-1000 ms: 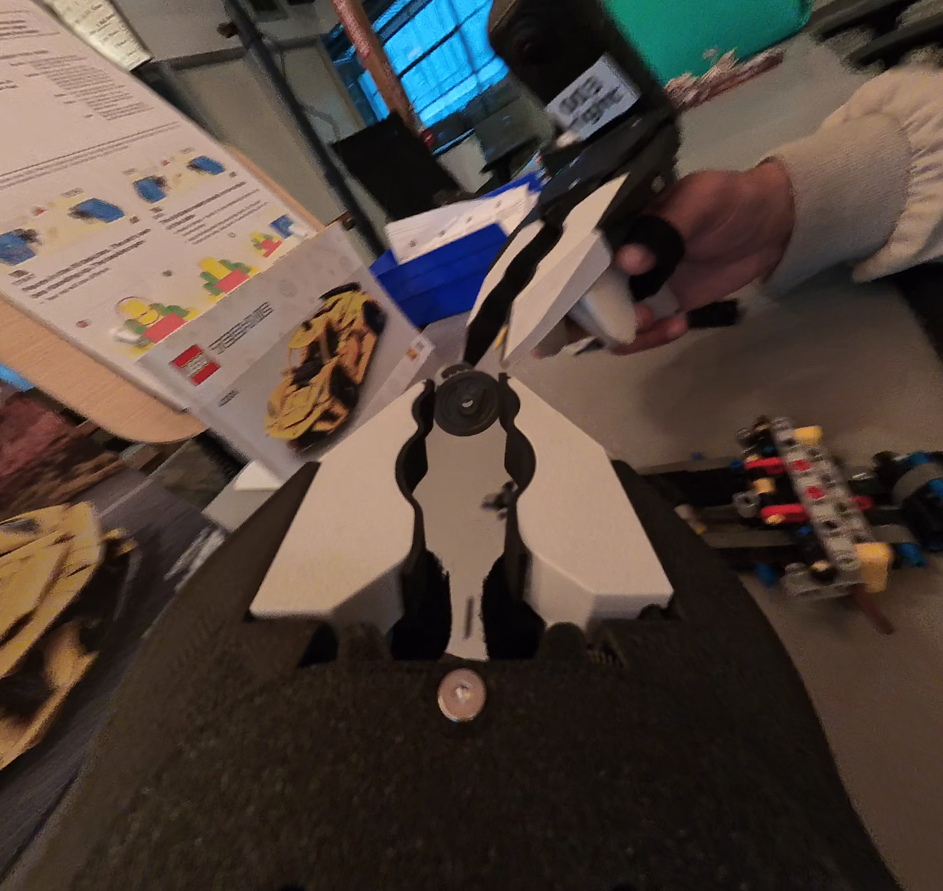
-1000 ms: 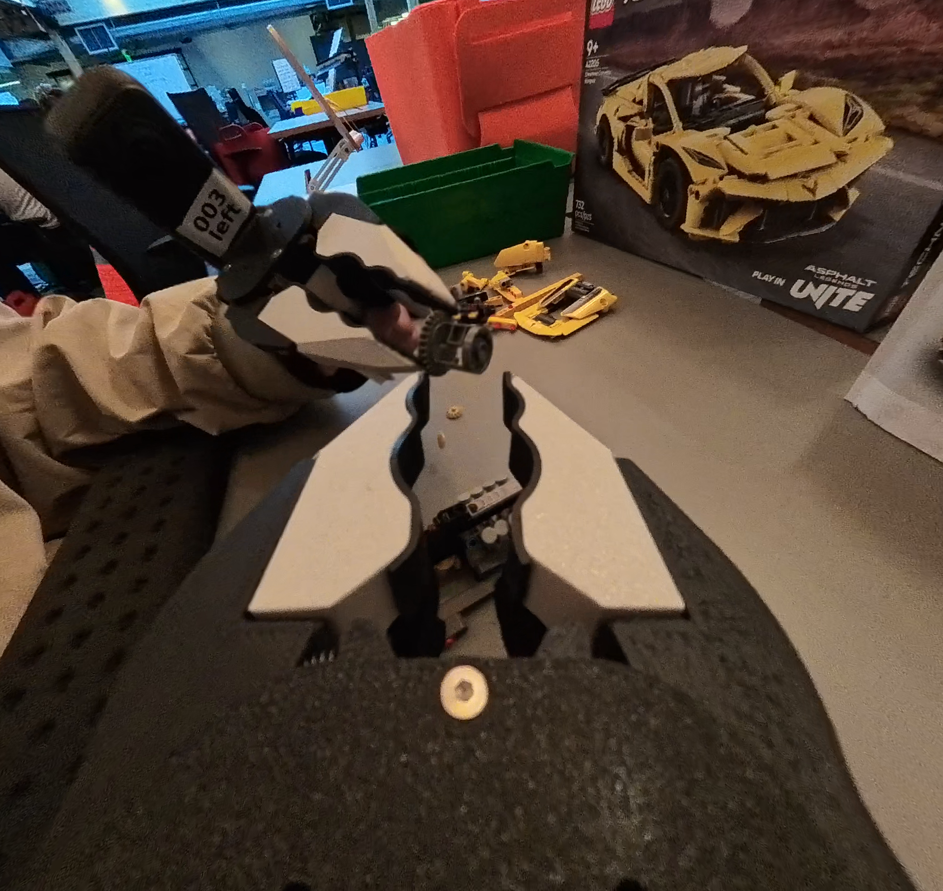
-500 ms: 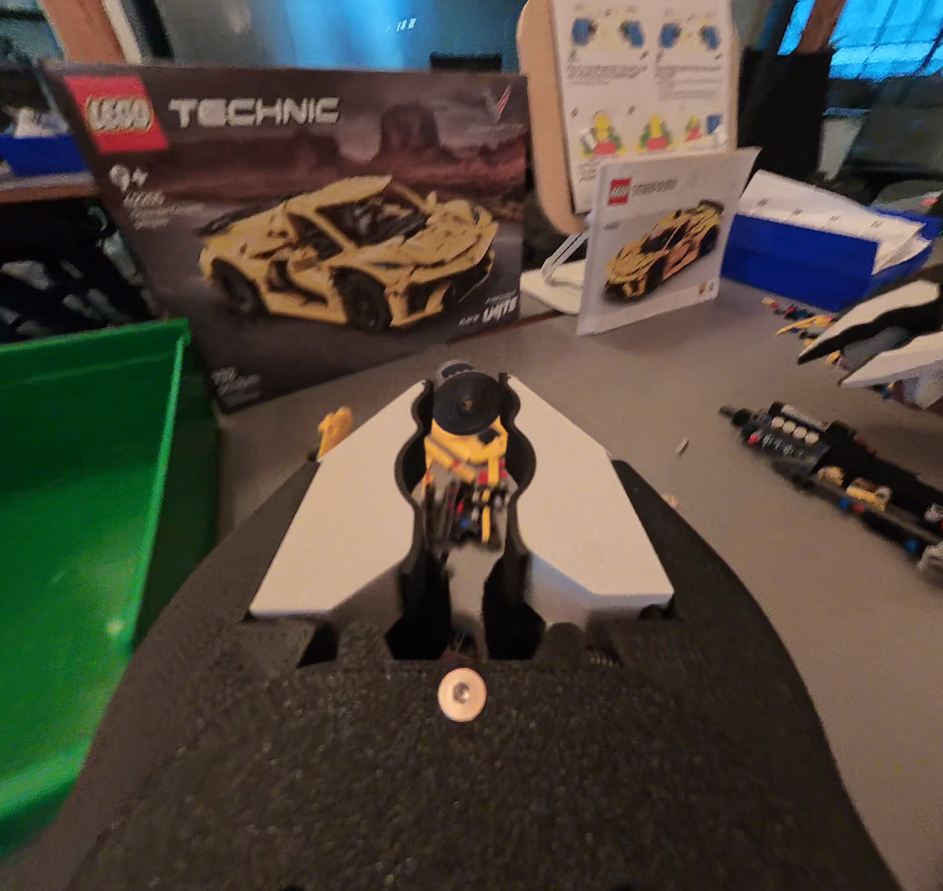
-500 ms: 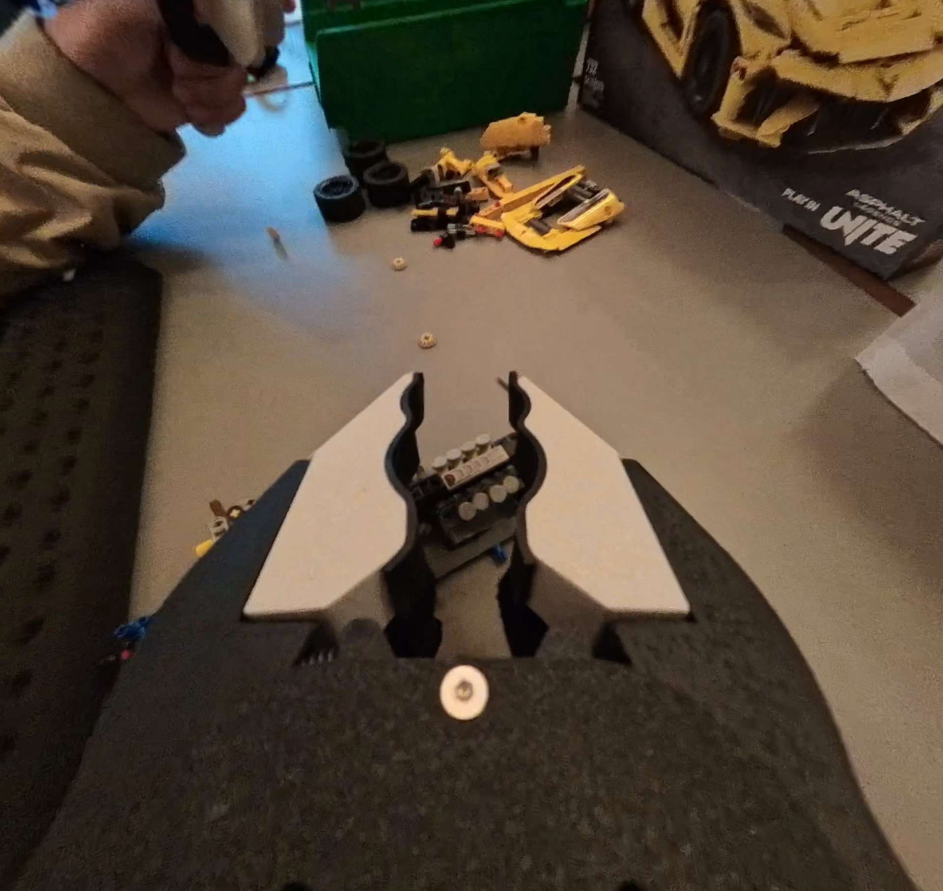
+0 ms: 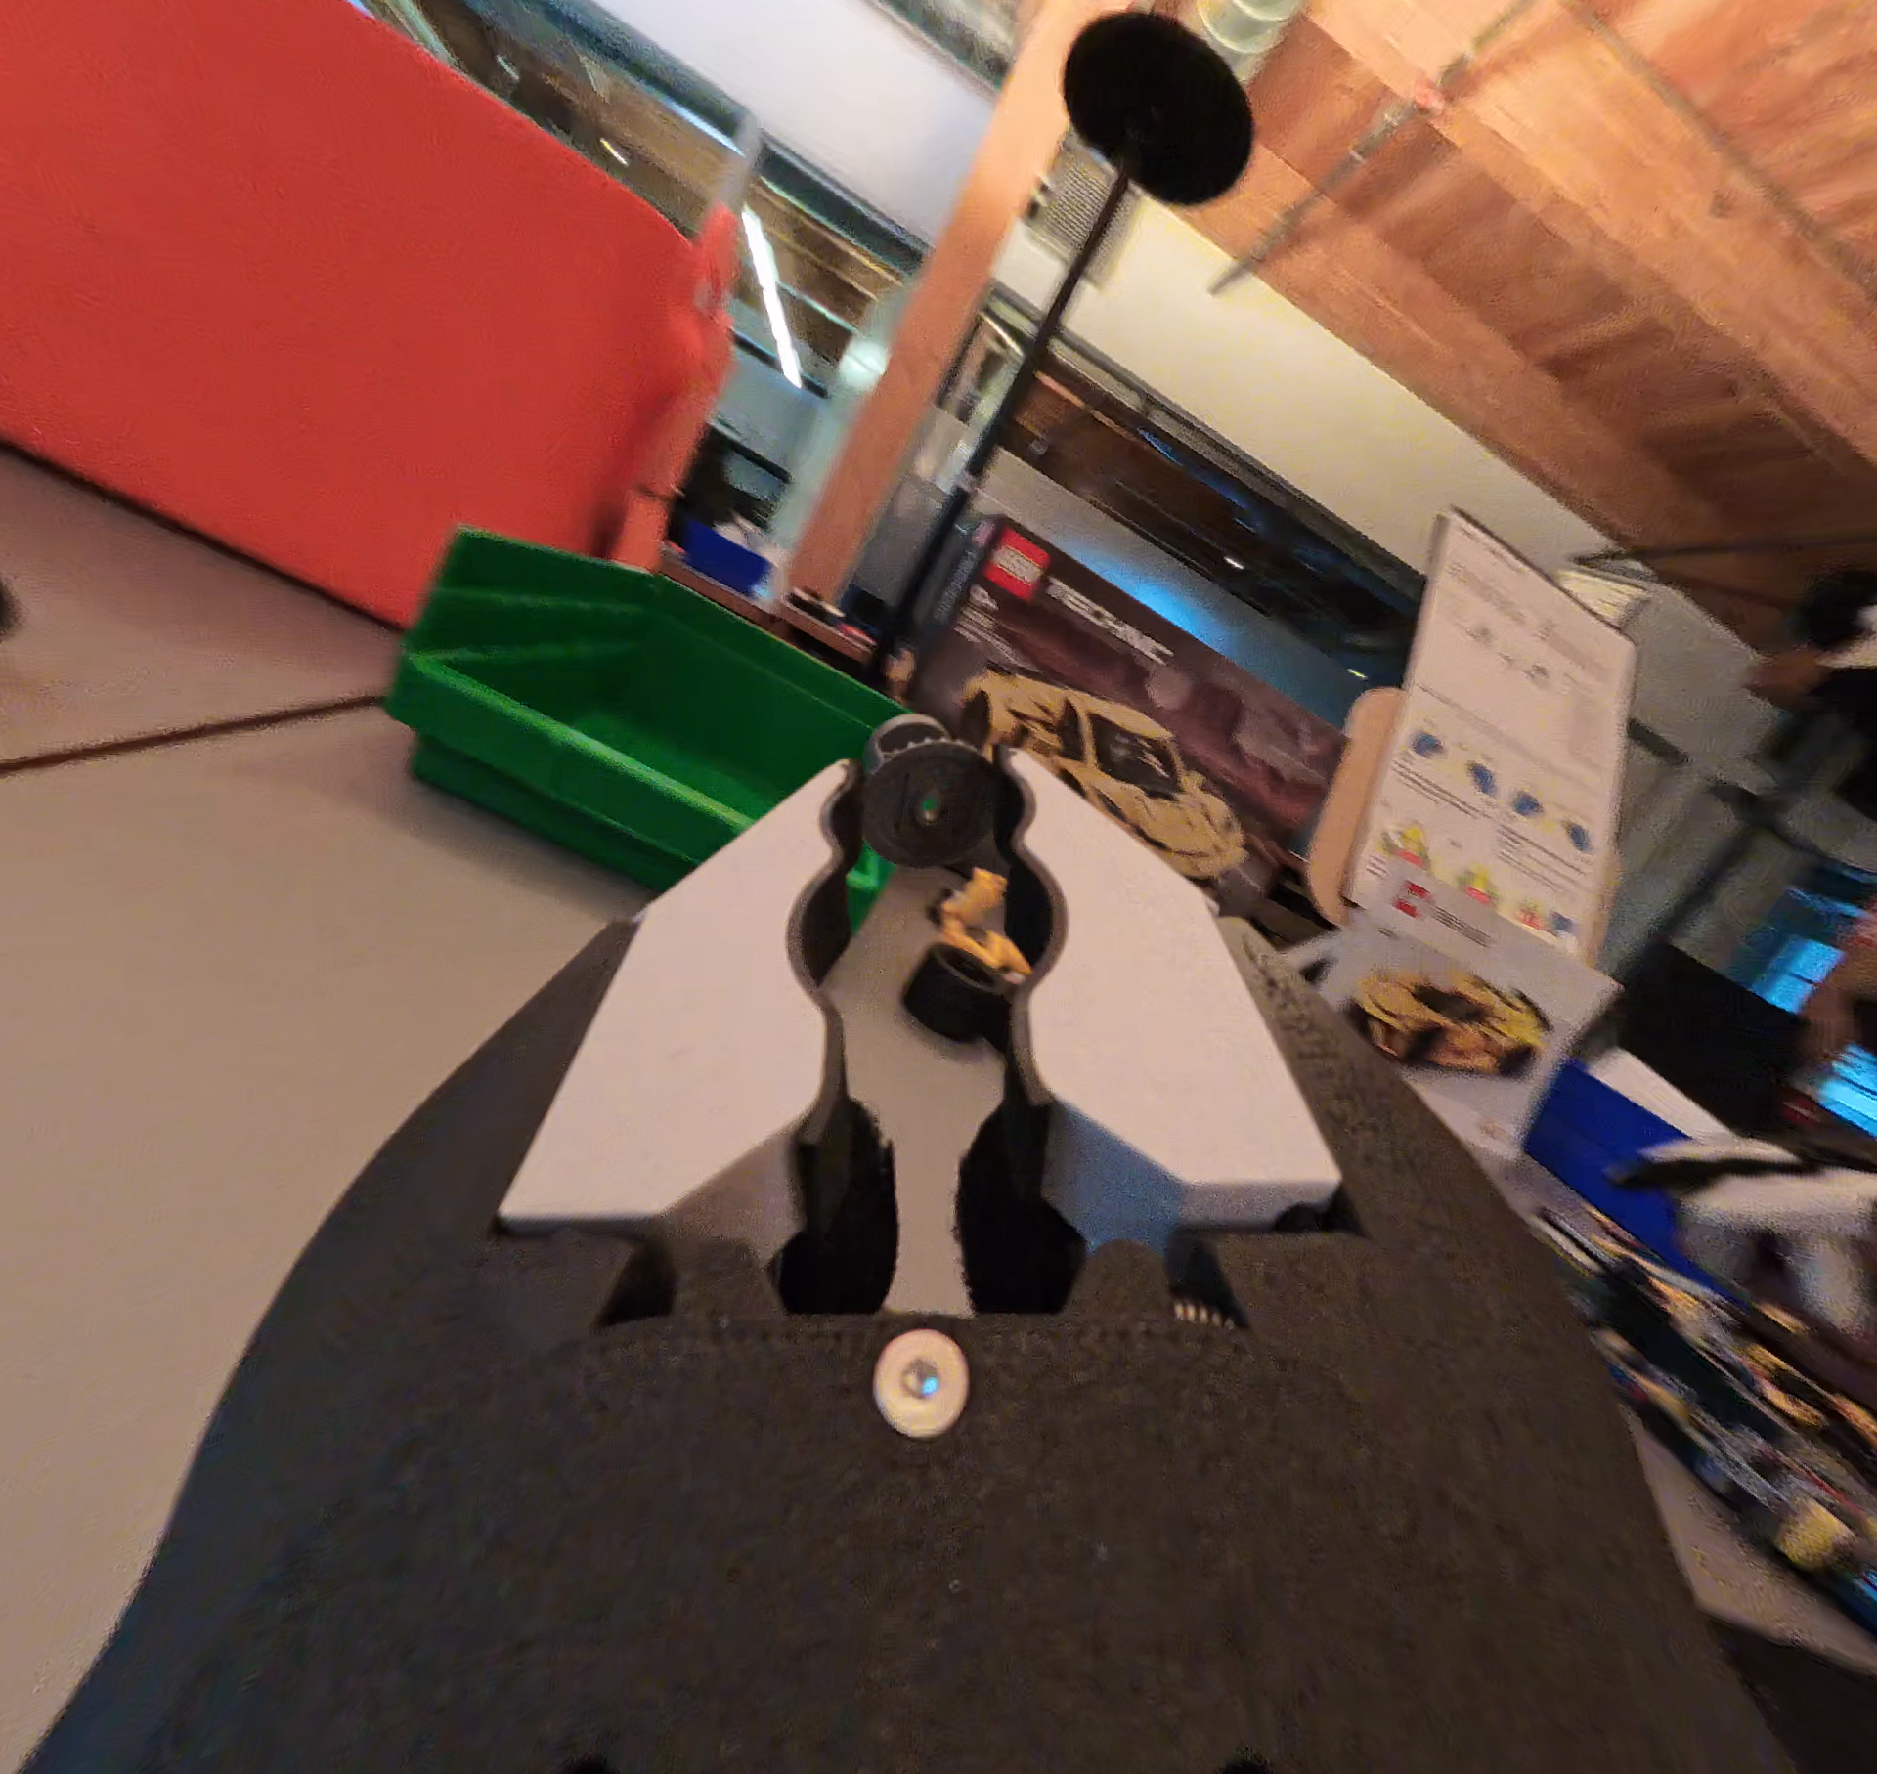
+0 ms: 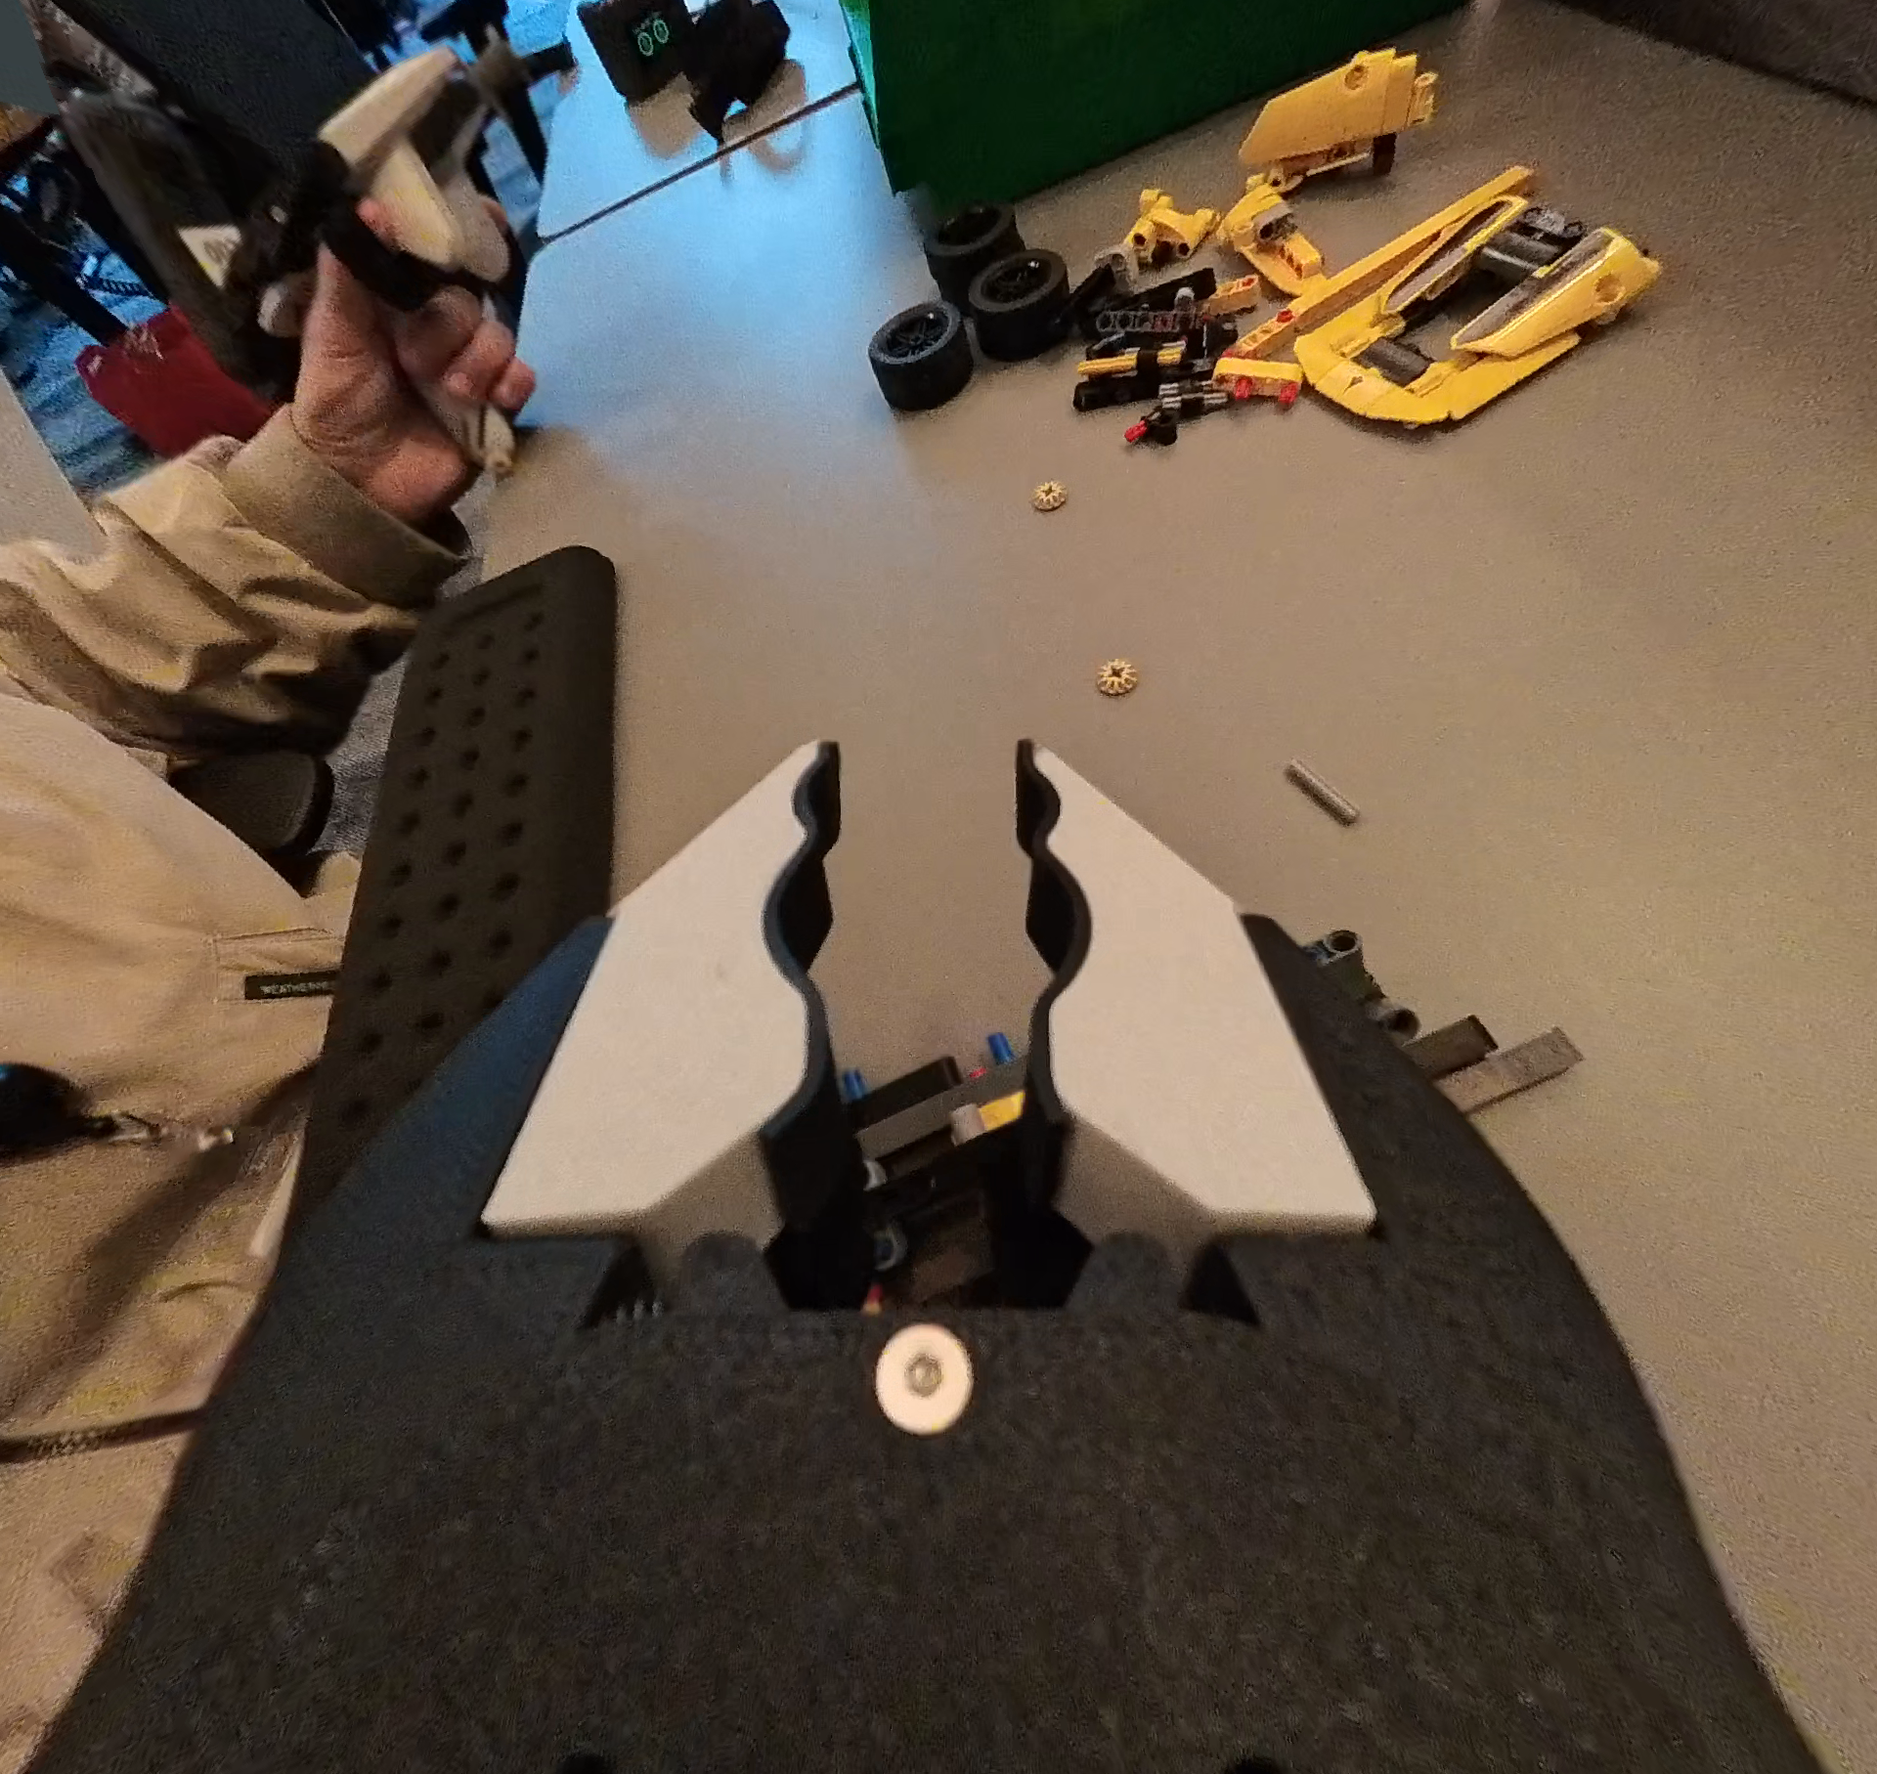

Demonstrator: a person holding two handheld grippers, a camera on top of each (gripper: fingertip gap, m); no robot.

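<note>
My left gripper [image 5: 926, 781] is shut on a small black gear [image 5: 924, 816] pinched at its fingertips, raised above the grey table [image 5: 203, 1014] and tilted up. It also shows in the right wrist view [image 6: 406, 161], held by a hand at the upper left. My right gripper [image 6: 929, 761] is narrowly open and points down at the table, with nothing between its tips. A black brick assembly [image 6: 934, 1126] with blue pins shows through the gap near the finger bases. It lies beneath the gripper and sticks out to the right.
A green bin [image 6: 1117, 29] stands at the back. Black wheels [image 6: 975, 304] and yellow body parts [image 6: 1422, 334] lie before it. Two tan gears [image 6: 1116, 676] and a grey axle [image 6: 1320, 791] lie loose. The car box [image 5: 1117, 710], booklet [image 5: 1442, 1014] and orange bag [image 5: 305, 304] stand behind. There is about 45 centimetres between the tips of the two grippers. To the grey axle [image 6: 1320, 791]: right tips about 11 centimetres, left tips about 45 centimetres.
My left gripper has swung left and tilted upward, still gripping the gear. My right gripper has drawn away from the left one and tipped down over the assembly.
</note>
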